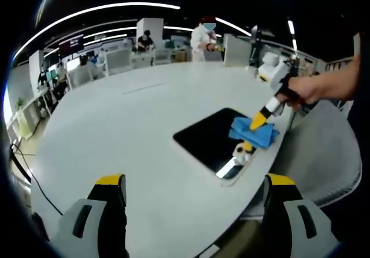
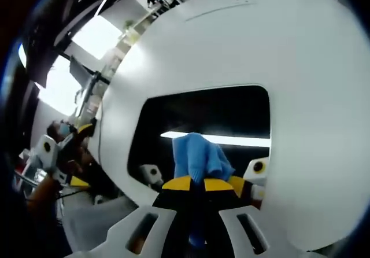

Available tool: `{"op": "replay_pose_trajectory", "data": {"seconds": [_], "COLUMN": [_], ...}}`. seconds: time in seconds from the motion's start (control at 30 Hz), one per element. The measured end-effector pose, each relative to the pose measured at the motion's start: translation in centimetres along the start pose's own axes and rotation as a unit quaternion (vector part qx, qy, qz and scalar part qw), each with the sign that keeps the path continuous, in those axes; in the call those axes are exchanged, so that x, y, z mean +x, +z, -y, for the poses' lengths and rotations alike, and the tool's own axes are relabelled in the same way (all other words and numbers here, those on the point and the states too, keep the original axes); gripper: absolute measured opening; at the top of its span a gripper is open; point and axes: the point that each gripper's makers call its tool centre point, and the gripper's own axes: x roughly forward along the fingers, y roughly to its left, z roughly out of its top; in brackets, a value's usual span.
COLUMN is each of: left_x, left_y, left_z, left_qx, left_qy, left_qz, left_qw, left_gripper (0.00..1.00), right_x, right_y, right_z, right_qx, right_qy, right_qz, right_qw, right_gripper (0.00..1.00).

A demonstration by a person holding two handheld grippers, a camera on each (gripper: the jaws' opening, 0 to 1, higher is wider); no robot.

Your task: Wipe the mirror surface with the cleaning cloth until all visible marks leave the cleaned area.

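my left tool (image 1: 193,197) is nearest, jaws spread wide, holding nothing, over the near edge of the white surface (image 1: 127,125). my right tool (image 2: 200,184) is clamped on the blue cleaning cloth (image 2: 199,157), pressing it onto the dark mirror (image 2: 219,110). the mirror lies flat at the surface's right edge, a light strip reflected in it.

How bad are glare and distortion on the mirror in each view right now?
Left gripper view: the mirror reads dark, with one bright glint at its near edge; fisheye curves the table. Right gripper view: a ceiling-light streak crosses the mirror behind the cloth; bright windows blow out at left.
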Motion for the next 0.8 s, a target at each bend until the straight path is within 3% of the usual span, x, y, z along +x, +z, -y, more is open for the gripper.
{"op": "replay_pose_trajectory", "data": {"seconds": [0.5,0.8], "left_x": [-0.1,-0.1], "left_y": [0.0,0.0], "left_z": [0.2,0.3], "left_qx": [-0.002,-0.003], "left_qy": [0.001,0.0], "left_qz": [0.003,0.004], "left_qw": [1.0,1.0], "left_gripper": [0.99,0.99], "right_x": [-1.0,-1.0], "right_y": [-2.9,-3.0], "right_z": [-0.4,-0.5], "right_qx": [0.009,0.012], "right_qy": [0.001,0.005], "right_qz": [0.003,0.001], "right_qw": [1.0,0.9999], "right_gripper": [0.0,0.0]}}
